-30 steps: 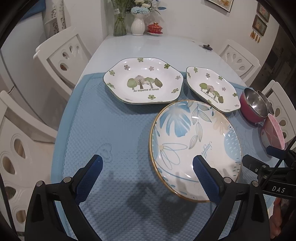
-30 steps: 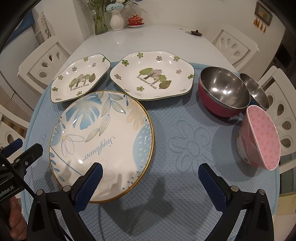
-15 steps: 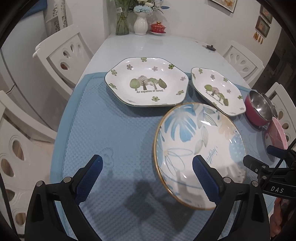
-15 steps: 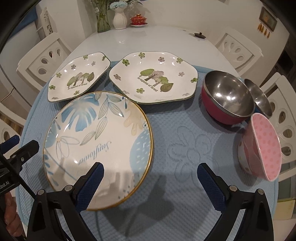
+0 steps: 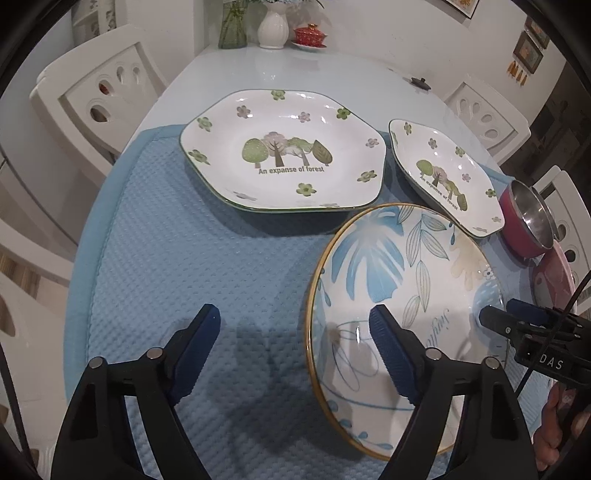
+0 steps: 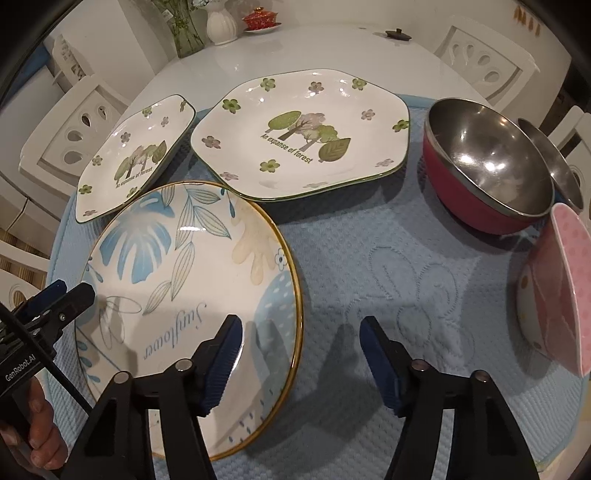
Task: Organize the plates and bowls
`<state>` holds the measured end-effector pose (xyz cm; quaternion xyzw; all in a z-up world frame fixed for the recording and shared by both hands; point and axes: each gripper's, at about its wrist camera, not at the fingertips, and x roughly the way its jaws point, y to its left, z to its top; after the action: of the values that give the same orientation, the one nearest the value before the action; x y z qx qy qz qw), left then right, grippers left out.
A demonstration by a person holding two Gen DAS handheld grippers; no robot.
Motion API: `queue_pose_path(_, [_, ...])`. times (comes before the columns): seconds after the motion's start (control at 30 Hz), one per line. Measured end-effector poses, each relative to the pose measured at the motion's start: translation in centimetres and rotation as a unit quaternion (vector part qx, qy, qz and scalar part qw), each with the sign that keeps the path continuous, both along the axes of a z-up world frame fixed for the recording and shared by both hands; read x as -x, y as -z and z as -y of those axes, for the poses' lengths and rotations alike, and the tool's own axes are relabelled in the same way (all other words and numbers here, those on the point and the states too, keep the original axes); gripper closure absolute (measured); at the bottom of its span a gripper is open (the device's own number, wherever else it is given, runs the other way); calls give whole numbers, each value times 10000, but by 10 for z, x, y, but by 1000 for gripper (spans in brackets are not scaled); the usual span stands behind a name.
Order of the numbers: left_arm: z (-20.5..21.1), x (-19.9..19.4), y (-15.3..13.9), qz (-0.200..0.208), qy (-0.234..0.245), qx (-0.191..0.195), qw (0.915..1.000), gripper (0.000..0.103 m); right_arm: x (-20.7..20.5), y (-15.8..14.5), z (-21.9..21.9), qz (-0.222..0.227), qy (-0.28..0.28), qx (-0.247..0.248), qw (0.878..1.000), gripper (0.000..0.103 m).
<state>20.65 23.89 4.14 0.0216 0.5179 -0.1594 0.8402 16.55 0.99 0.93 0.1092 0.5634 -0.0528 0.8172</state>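
A round blue-leaf plate (image 5: 402,295) with a gold rim lies on the blue mat; it also shows in the right wrist view (image 6: 184,280). Two green forest plates lie behind it, one large (image 5: 284,151) and one small (image 5: 443,177). My left gripper (image 5: 295,343) is open, straddling the round plate's left rim. My right gripper (image 6: 299,354) is open, straddling its right rim. A red steel bowl (image 6: 487,162), a second steel bowl (image 6: 554,166) and a tilted pink bowl (image 6: 557,291) stand at the right.
The blue mat (image 5: 207,258) covers the near part of a white table (image 5: 295,70). Vases (image 5: 273,22) and a red lidded cup (image 5: 310,35) stand at the far end. White chairs (image 5: 99,99) surround the table.
Both grippers have closed in on the round plate from either side and narrowed somewhat while staying open. The plates and bowls have not moved.
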Motion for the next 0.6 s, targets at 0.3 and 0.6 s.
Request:
queue_pose_path(0.3, [5,-7,11,-109,77,28,9999,30,-9,12,0,-20,-43,-160,9999,50])
queue_pose_path(0.6, [6,-7,18,-174,196,322,9991,63,-15,13,1,165,-48,-417,9990,61])
